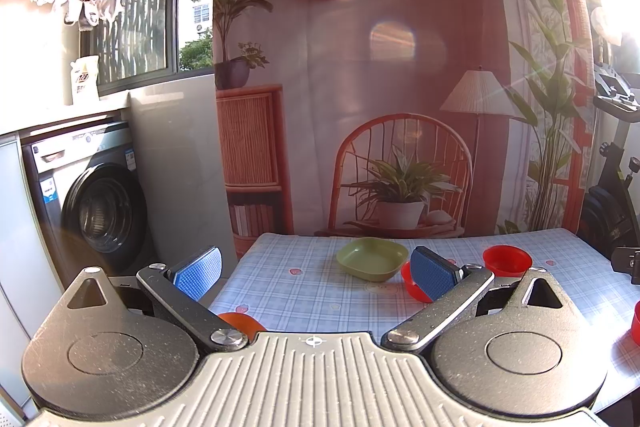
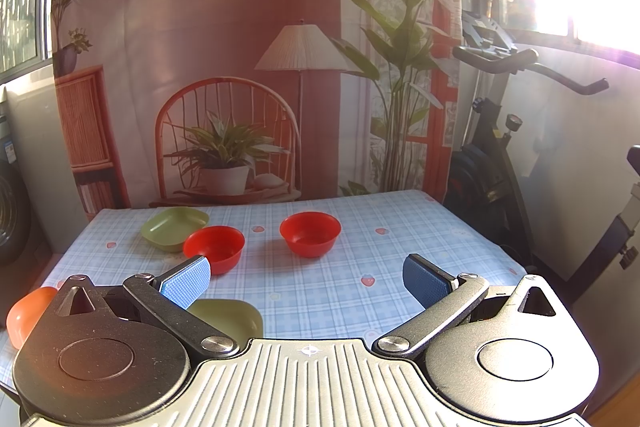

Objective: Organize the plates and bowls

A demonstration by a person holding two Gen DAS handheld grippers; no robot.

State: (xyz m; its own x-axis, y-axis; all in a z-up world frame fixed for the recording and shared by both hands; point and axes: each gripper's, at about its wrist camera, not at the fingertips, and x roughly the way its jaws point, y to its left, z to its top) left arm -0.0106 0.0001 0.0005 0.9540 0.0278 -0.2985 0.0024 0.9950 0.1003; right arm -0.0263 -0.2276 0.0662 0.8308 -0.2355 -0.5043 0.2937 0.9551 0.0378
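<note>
1. Now both claws, the left claw (image 1: 316, 273) and the right claw (image 2: 306, 281), are held wide open and empty.
2. Red bowls (image 2: 310, 233) and a green plate (image 2: 174, 227) are seen on the desk (image 2: 400, 247), ahead of the right claw.
3. They are likely light, stiff and slippery; the rim should be pinched.

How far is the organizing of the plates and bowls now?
Nothing looks done yet. The two red bowls, the far green plate, the near green plate and an orange bowl lie apart on the table. Nothing is in hand: both the left hand-held gripper and the right hand-held gripper are open. All grouping is left.
</note>
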